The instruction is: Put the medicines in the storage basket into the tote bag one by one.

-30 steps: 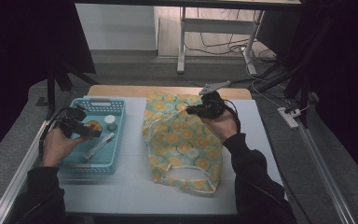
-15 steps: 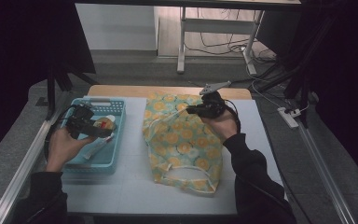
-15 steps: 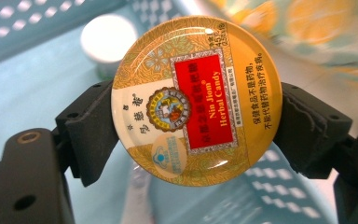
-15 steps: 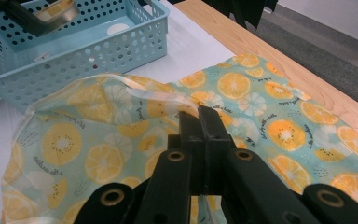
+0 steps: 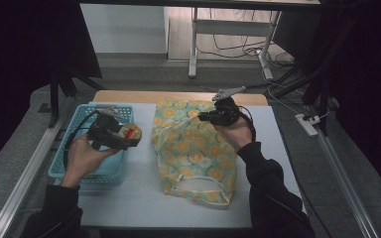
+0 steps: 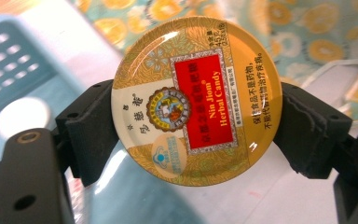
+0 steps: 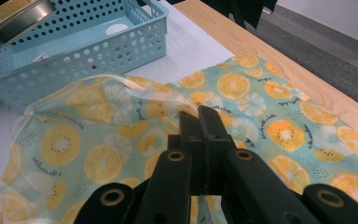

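Your left tongs (image 6: pixel 186 135) clamp the round herbal candy tin (image 6: pixel 196 100) across its width, above the blue basket's (image 5: pixel 67 171) inner edge. The fruit-print bag (image 5: pixel 193 153) lies just to their right on the counter (image 5: pixel 139 198). Your right tongs (image 7: pixel 199 122), pinched shut on the bag's mouth hem, are already there, so the tin must travel rightward to that lifted opening.

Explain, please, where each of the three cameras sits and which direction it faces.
High view: above the person's side, looking forward and down on the table; both forearms show.
Left gripper view: rides the left gripper, looking along its jaws clamping the candy tin.
Right gripper view: rides the right gripper, jaws shut on the fruit-print bag.
All three share the bag and the blue basket.
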Motion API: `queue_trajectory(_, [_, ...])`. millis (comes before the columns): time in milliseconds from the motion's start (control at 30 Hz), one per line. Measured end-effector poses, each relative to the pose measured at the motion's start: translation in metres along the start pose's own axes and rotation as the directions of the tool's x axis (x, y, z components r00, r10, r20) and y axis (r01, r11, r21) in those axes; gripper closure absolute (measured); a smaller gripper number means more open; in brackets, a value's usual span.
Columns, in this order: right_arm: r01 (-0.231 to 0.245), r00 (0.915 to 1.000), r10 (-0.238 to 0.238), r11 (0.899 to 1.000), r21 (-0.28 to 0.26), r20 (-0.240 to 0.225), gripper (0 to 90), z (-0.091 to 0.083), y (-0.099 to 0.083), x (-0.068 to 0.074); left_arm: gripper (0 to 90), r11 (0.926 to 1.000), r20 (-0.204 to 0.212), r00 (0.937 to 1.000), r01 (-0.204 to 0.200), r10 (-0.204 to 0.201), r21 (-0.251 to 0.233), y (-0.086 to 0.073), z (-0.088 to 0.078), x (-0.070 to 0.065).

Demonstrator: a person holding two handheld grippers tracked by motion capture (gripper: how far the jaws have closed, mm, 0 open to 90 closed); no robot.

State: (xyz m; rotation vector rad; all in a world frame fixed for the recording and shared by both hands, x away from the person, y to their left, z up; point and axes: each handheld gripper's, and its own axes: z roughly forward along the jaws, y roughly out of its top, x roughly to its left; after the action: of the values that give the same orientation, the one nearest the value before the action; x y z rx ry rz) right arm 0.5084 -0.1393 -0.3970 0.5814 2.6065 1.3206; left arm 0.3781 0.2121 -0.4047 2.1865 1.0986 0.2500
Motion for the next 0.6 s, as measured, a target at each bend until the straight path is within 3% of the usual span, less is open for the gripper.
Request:
queue_trajectory(300, [-0.005, 0.9999, 0.005, 1.0, -0.002, 0.009, 90.0, 0.001, -0.001, -0.002, 20.8, 0.9979, 0.071, 0.9953, -0.065, 0.065, -0.007, 0.018, 0.019, -0.028])
queue_trajectory(600, [-0.011, 0.9999, 0.011, 1.0, 0.002, 0.013, 90.0, 0.005, -0.001, -0.005, 20.8, 0.9911, 0.138, 0.9817, -0.133, 0.132, 0.001, 0.039, 0.04, -0.057])
